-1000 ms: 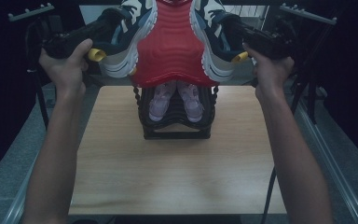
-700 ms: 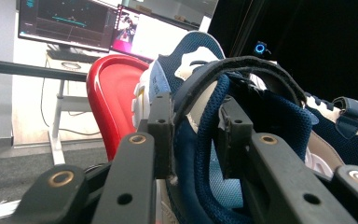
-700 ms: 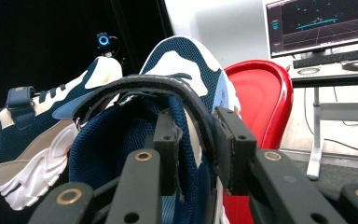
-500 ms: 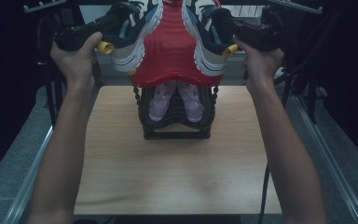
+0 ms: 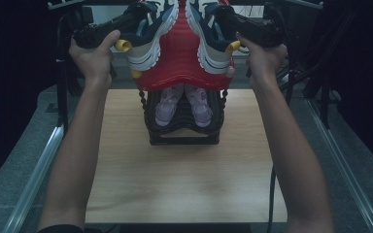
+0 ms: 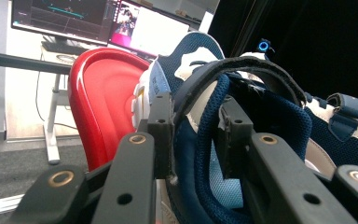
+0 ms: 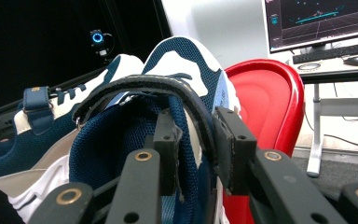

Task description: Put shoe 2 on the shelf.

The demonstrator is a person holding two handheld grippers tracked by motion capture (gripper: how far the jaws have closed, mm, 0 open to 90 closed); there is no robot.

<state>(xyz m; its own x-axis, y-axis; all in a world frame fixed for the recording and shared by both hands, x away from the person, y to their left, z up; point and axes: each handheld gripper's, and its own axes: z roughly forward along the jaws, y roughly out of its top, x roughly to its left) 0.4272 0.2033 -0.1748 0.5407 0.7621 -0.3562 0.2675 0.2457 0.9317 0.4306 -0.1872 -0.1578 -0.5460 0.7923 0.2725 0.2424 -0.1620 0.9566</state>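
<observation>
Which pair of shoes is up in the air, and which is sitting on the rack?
The navy-and-white sneakers are held up, one in each gripper's jaws above the red shelf. The small pink shoes sit lower, inside the black rack.

Navy-and-white sneakers, red shelf

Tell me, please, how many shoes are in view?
4. Two blue shoes are held up over the red shelf: one in the left gripper, one in the right gripper. Two pink shoes sit below in the black rack. More may be hidden.

No legible text; monitor writing too blurry, prob. graphs.
</observation>
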